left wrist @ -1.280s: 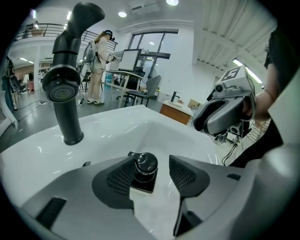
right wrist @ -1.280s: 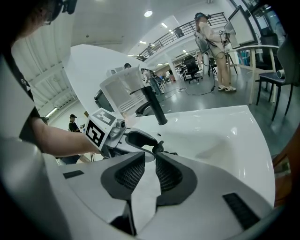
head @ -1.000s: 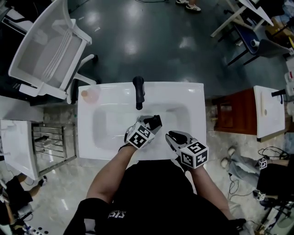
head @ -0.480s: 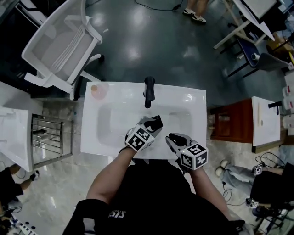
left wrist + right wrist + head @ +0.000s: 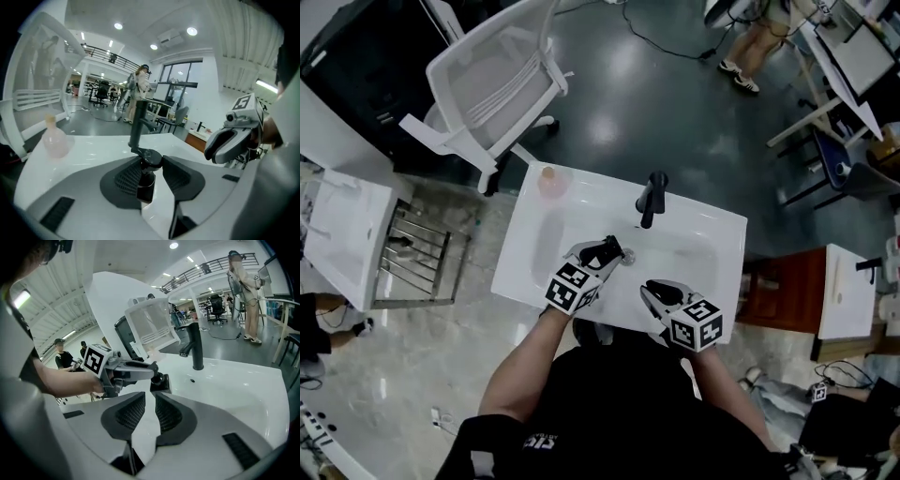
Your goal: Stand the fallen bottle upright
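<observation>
White sink counter (image 5: 520, 272): left tongs (image 5: 615, 251), just closed, pinch small black plastic bottle (image 5: 146, 179); right tongs (image 5: 150, 401) narrow, empty.
Risk: tip-only pinch may slip.

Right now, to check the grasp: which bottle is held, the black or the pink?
The black bottle, in the left gripper, whose jaws have just been closing on it. The pink bottle stands apart at a corner of the sink.
</observation>
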Available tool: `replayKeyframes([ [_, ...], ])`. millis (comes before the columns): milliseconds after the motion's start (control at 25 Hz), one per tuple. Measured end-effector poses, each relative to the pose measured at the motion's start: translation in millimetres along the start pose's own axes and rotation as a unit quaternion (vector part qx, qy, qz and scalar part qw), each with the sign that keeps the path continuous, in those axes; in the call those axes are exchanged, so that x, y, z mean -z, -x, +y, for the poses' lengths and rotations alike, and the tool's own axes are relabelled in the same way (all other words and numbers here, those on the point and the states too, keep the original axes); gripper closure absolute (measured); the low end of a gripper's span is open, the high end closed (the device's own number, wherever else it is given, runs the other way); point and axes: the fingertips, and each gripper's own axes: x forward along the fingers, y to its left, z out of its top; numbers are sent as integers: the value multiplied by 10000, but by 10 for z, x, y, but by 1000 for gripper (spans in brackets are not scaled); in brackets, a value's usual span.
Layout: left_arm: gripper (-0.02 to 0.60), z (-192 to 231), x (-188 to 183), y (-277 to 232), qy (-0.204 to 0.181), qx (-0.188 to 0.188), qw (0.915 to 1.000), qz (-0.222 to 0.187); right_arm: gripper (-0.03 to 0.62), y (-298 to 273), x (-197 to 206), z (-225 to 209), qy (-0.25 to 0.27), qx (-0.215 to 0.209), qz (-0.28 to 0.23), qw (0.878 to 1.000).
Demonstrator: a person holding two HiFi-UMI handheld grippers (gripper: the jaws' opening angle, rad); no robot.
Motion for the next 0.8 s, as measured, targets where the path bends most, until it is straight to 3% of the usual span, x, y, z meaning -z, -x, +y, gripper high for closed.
replayKeyframes([
  [160,434,404,-149,502,126,-649,9973,-306,511,-150,-72,153,208,-223,112,9995],
  [360,436,851,-218,1142,380,-1360,9880,-618,513,-393,-193,400,492,-531,223,9971],
  [560,437,1160,-131,1577,392,-1988,9776,-566,513,-551,-324,634,739,-777,290,9938],
  [800,447,1473,94,1859,811,-2400,9657,-574,513,-661,-302,707,810,-815,460,9923],
])
